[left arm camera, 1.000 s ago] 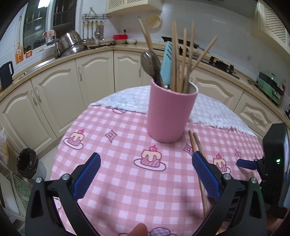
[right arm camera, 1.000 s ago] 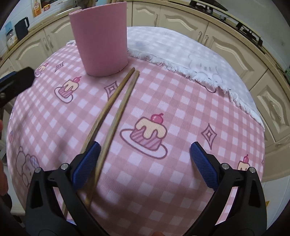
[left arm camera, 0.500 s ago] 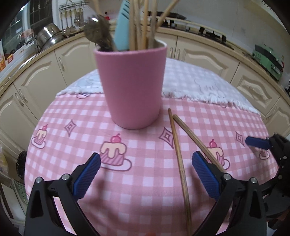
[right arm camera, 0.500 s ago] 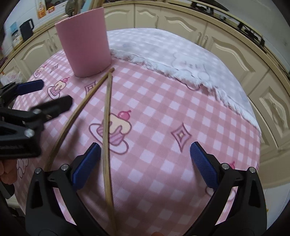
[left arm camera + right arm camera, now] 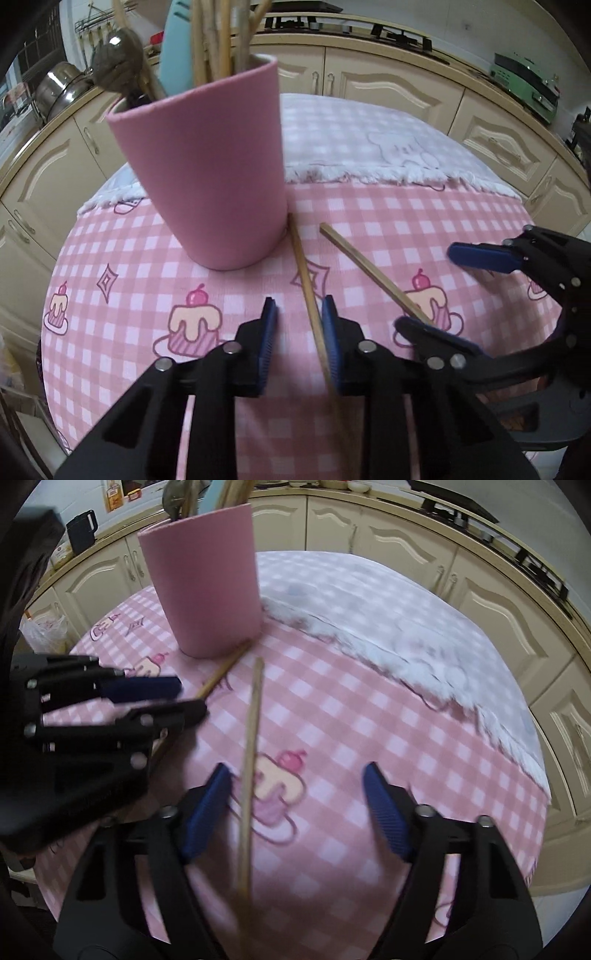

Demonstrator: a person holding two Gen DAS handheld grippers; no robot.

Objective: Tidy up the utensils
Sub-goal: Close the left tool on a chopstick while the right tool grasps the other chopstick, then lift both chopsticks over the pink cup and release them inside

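A pink cup stands on the pink checked tablecloth and holds a metal spoon, a light-blue utensil and several wooden chopsticks. Two loose chopsticks lie splayed beside its base. My left gripper is closing around the nearer chopstick; that stick lies against the right pad, clear of the left pad. My right gripper is also closing, and the other chopstick lies between its fingers near the left pad, unpinched.
A white fringed cloth covers the far half of the round table. Cream cabinets ring the table, with pots on the left counter and a black kettle. The two grippers work close together beside the cup.
Both grippers' jaws have narrowed from wide apart. The left gripper moved down and in toward the cup, over one chopstick. The two chopsticks, once side by side, now lie spread apart.
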